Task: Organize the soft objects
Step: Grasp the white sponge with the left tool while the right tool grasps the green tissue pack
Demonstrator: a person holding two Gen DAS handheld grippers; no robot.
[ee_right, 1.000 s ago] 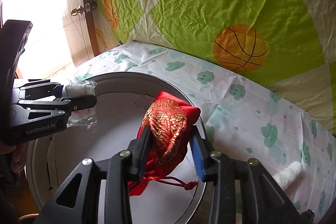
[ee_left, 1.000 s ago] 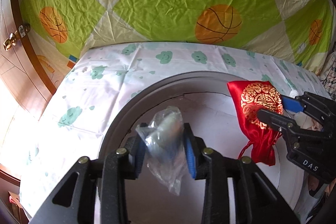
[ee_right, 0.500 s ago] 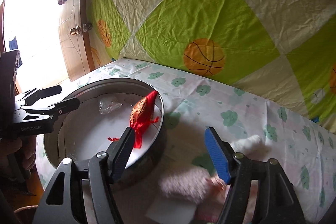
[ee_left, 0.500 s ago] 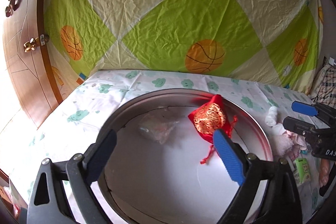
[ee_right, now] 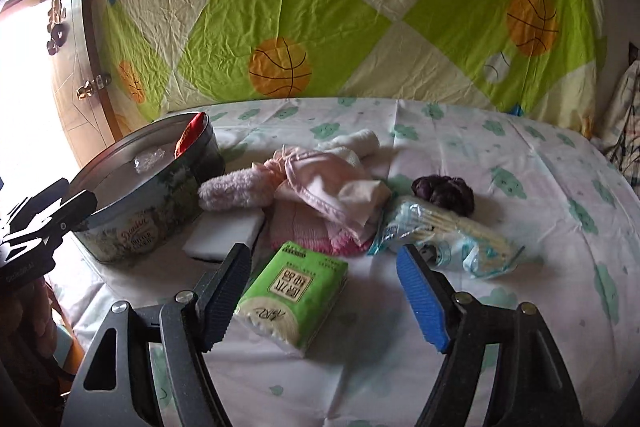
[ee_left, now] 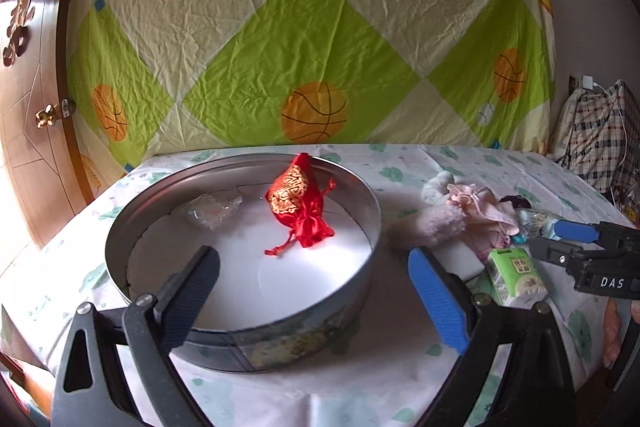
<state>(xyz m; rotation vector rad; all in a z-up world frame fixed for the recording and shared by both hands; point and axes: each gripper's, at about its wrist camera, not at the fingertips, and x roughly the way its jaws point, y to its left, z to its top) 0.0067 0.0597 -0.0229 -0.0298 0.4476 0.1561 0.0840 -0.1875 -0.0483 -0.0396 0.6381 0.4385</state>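
A round metal tin (ee_left: 352, 291) holds a red gold-patterned pouch (ee_left: 298, 203) and a clear plastic bag (ee_left: 210, 211). My left gripper (ee_left: 314, 289) is open and empty, hovering over the tin's near rim. My right gripper (ee_right: 322, 291) is open and empty above a green tissue pack (ee_right: 294, 297). Beyond it lie a pink fluffy sock (ee_right: 236, 193), pink folded cloth (ee_right: 332, 193), a white rolled sock (ee_right: 360, 141), a packet of cotton swabs (ee_right: 444, 233) and a dark purple scrunchie (ee_right: 444, 193). The tin also shows in the right wrist view (ee_right: 148, 211).
A white sponge block (ee_right: 226, 233) lies between the tin and the pile. The table has a cloud-print cloth (ee_right: 520, 163). A basketball-print sheet (ee_left: 312, 47) hangs behind. A wooden door (ee_left: 28, 107) stands at left, a checked bag (ee_left: 600, 143) at right.
Both grippers let go of the plastic bag and the red pouch, which now lie in the tin. Both pulled back; the right gripper swung right over the pile of soft items.
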